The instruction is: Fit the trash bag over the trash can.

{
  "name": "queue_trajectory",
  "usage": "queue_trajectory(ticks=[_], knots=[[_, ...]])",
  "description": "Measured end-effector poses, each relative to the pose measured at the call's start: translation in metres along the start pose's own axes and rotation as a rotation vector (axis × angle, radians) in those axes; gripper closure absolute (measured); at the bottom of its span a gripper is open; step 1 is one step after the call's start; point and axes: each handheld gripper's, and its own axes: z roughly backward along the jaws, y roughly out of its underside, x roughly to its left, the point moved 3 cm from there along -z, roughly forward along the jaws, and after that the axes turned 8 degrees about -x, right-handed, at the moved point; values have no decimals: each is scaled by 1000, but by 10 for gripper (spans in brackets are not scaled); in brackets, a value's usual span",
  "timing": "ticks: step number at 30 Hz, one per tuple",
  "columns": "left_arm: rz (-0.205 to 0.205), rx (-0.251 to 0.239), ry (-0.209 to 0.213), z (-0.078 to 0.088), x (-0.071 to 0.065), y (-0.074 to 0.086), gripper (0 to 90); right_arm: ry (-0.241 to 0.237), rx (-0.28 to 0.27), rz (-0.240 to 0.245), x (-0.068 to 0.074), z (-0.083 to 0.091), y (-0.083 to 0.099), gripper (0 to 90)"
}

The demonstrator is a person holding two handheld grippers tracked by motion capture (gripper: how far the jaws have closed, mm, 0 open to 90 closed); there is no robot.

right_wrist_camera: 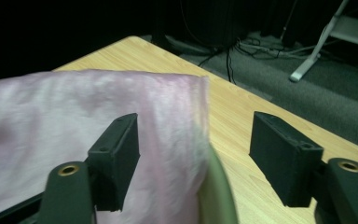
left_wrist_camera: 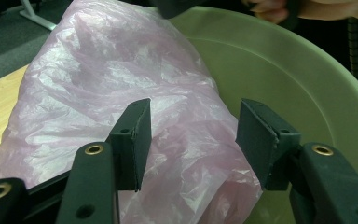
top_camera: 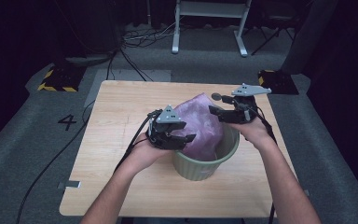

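A person is fitting a thin pink bag (top_camera: 199,122) into a pale green bin (top_camera: 206,163), which is standing at about 4 o'clock of the table (top_camera: 121,140) centre. The bag is lying half in the bin, its bulk puffing up and spilling over the rim toward 11 o'clock. The left gripper (top_camera: 182,138) is hovering at the bin's 9 o'clock rim with its jaws partly apart; in the left gripper view the film (left_wrist_camera: 121,84) is lying between and behind the pads without being pinched. The right gripper (top_camera: 216,112) is sitting at the 1 o'clock rim, jaws also apart, straddling the bag's edge (right_wrist_camera: 186,121) and the rim (right_wrist_camera: 219,186) but pressing on neither. The bag is looking very light, limp and crinkly, probably slippery, and likely tearing if dragged hard over the rim; it is holding no shape of its own. The sensible hold is seeming to be a pinch on the film's free edge near the mouth, one gripper on each side, drawing it outward over the rim rather than grabbing the bulging middle.
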Motion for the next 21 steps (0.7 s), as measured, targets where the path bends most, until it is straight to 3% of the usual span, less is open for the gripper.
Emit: queue_trajectory(ticks=[3, 5, 9, 11, 15, 18, 20, 21], knots=[[-12, -3, 0, 1, 0, 0, 451, -12, 46, 15, -4, -10, 1, 397], [-17, -3, 3, 2, 0, 1, 453, -54, 86, 15, -5, -13, 2, 448], [-12, -16, 2, 2, 1, 2, 453, -86, 132, 107, -2, -18, 4, 605], [-11, -24, -6, 1, 1, 3, 450, -48, 108, 196, -1, -18, 5, 728], [-10, -41, -15, 3, 2, 3, 438, -39, 61, 261, -2, -13, 10, 758], [-3, -49, -8, 4, 2, 2, 442, -1, 11, 242, -3, -7, 9, 708], [-3, -40, -8, 3, 2, 3, 444, -18, -15, 190, -7, -4, 6, 732], [-1, -39, -8, 2, 2, 3, 444, -21, -7, 186, -7, -4, 6, 761]])
